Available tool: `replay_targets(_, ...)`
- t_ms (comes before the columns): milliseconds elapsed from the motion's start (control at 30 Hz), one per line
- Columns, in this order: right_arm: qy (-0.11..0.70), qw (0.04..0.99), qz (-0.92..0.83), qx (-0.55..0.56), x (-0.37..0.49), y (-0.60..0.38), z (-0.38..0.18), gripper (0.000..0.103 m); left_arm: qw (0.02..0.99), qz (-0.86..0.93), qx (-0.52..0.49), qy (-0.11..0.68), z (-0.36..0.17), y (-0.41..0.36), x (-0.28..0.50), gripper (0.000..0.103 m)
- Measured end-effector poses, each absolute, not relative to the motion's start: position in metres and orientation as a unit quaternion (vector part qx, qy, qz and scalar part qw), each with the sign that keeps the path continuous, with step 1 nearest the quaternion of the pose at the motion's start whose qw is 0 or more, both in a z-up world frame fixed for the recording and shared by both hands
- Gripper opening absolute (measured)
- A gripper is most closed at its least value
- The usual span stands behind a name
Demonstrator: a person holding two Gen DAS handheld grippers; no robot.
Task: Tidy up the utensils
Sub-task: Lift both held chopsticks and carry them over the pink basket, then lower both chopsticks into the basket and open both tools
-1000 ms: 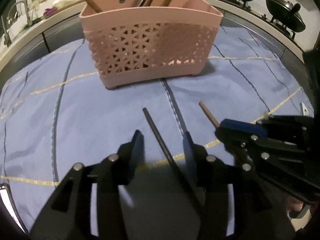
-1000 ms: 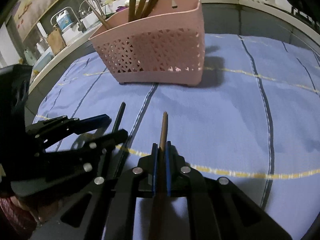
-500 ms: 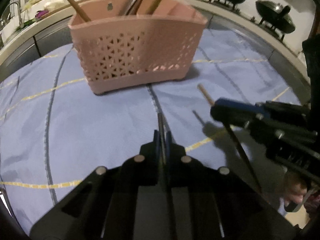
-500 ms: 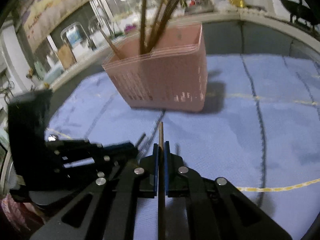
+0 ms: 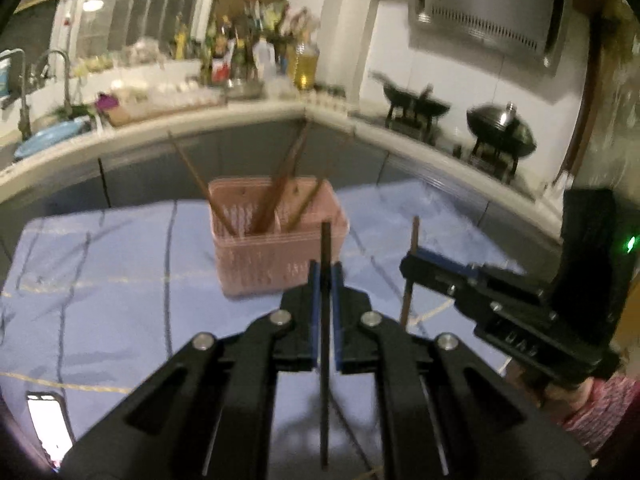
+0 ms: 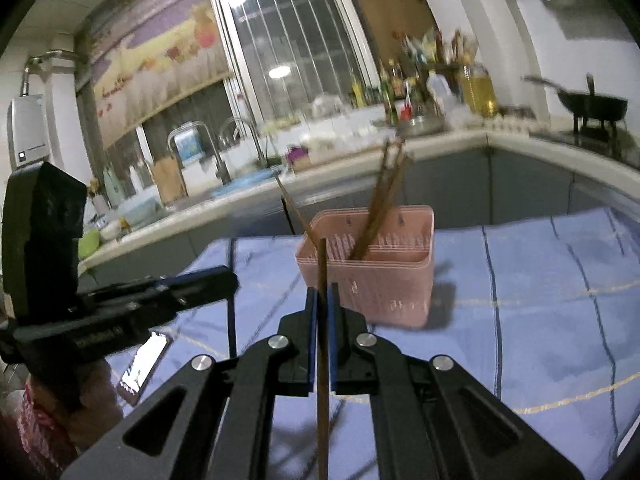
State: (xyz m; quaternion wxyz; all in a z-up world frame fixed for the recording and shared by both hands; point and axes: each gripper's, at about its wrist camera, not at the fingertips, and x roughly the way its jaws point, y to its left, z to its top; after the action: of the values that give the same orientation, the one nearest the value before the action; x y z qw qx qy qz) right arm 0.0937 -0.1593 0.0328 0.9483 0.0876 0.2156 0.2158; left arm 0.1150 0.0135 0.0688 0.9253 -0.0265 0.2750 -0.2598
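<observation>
Now both tongs pinched tight: left gripper (image 5: 325, 276) on a black chopstick (image 5: 325, 320), right gripper (image 6: 322, 300) on a brown chopstick (image 6: 322, 360). Both sticks off the cloth (image 5: 120, 300), this side of the pink basket (image 5: 276, 256). Likely light, stiff, slick; may pivot in the pads. Each is gripped partway along, a good spot. Lower ends hidden behind the jaws; basket dividers blurred, so which compartment suits is unclear.
</observation>
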Motion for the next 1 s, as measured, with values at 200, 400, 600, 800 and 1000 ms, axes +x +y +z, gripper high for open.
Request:
replay_targets(200,0.153,0.962,0.211,0.083,0.104,-0.155,0.081,0.005,0.945,-0.251,-0.044,0.204,0.131,0.037,0.111,0.005)
replay_targets(400,0.098,0.973,0.194,0.072,0.141,-0.149,0.133,0.005,0.969,-0.207,-0.031,0.128,0.195,0.039,0.131,0.005)
replay_targets(600,0.07,0.981,0.168,0.065,0.191,-0.144,0.156,0.005,0.981,-0.161,-0.006,0.11,0.216,0.023,0.18,0.005)
replay_targets(800,0.084,0.981,0.163,0.059,0.222,-0.14,0.141,0.005,0.979,-0.155,0.002,0.129,0.206,0.016,0.214,0.004)
replay_targets(1000,0.109,0.978,0.168,0.058,0.232,-0.138,0.116,0.005,0.975,-0.159,0.007,0.153,0.181,0.01,0.231,0.005)
